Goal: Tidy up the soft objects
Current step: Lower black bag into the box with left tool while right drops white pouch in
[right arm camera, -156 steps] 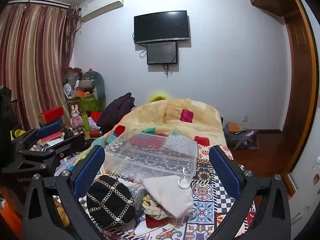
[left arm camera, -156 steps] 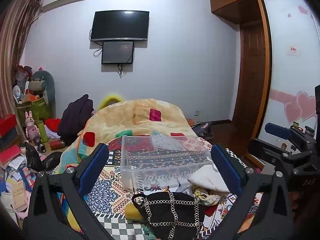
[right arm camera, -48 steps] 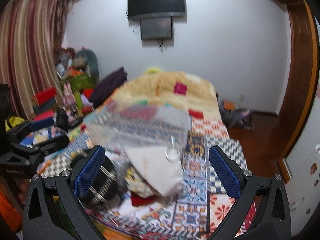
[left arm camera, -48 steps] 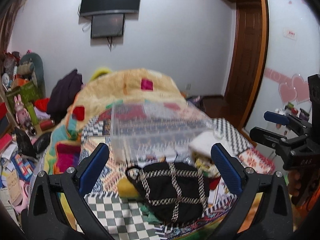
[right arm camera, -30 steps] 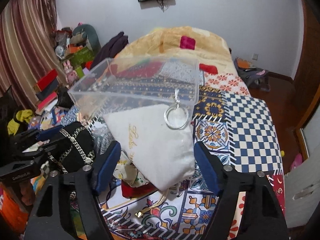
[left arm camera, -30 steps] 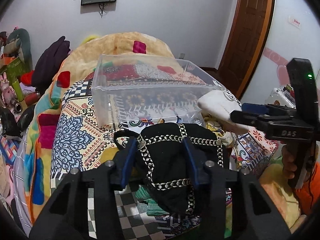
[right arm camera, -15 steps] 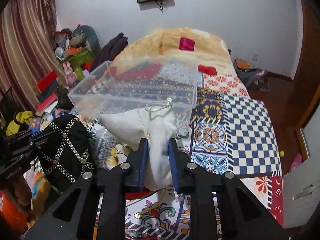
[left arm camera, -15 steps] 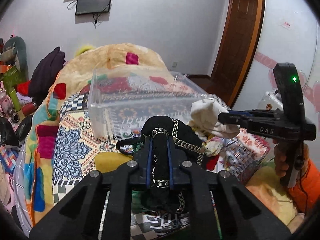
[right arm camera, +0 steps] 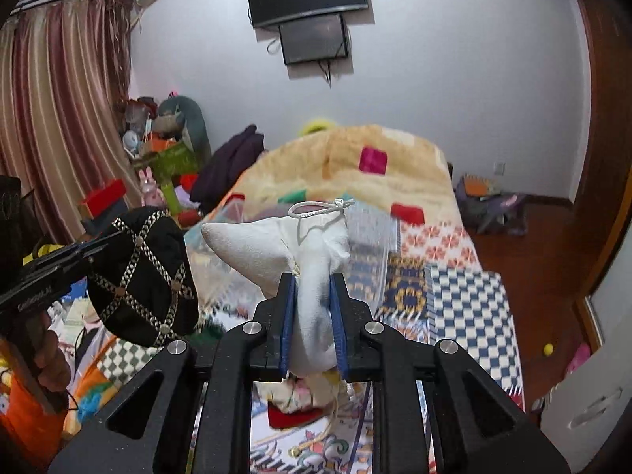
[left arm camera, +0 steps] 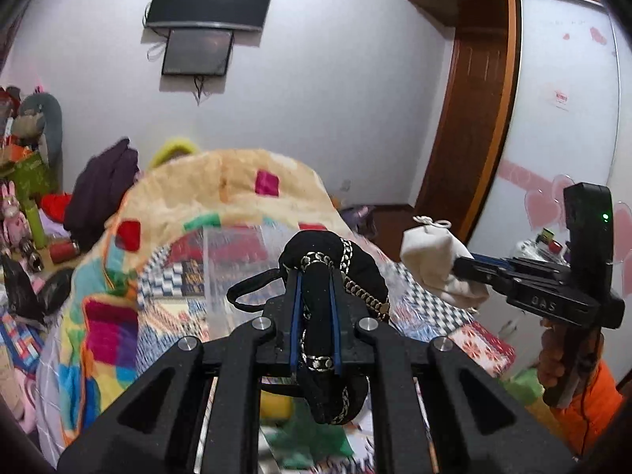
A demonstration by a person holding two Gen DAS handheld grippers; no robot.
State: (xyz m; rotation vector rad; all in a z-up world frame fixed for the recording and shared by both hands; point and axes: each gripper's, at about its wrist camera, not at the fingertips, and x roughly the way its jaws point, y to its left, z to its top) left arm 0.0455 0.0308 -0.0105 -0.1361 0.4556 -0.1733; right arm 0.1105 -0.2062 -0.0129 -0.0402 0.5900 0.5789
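Observation:
My left gripper (left arm camera: pixel 315 276) is shut on a black soft bag with a metal chain pattern (left arm camera: pixel 355 260) and holds it lifted above the bed; the bag also shows at the left of the right wrist view (right arm camera: pixel 142 276). My right gripper (right arm camera: pixel 313 278) is shut on a white drawstring pouch (right arm camera: pixel 276 245), also lifted; the pouch and that gripper show at the right of the left wrist view (left arm camera: pixel 434 260). A clear plastic bin (left arm camera: pixel 241 252) stands on the bed just beyond both held things, its walls blurred.
A patterned bedspread (right arm camera: pixel 466 296) covers the bed, with a yellow blanket (right arm camera: pixel 355 158) heaped at its far end. More soft items (right arm camera: pixel 292 395) lie on the bed under the right gripper. Clutter and toys (right arm camera: pixel 166 150) crowd the left wall. A wooden door (left arm camera: pixel 466 126) stands at the right.
Both grippers came down, shut on the black bag and the white pouch, and have lifted them off the bed. In the last half second both rose further and levelled out.

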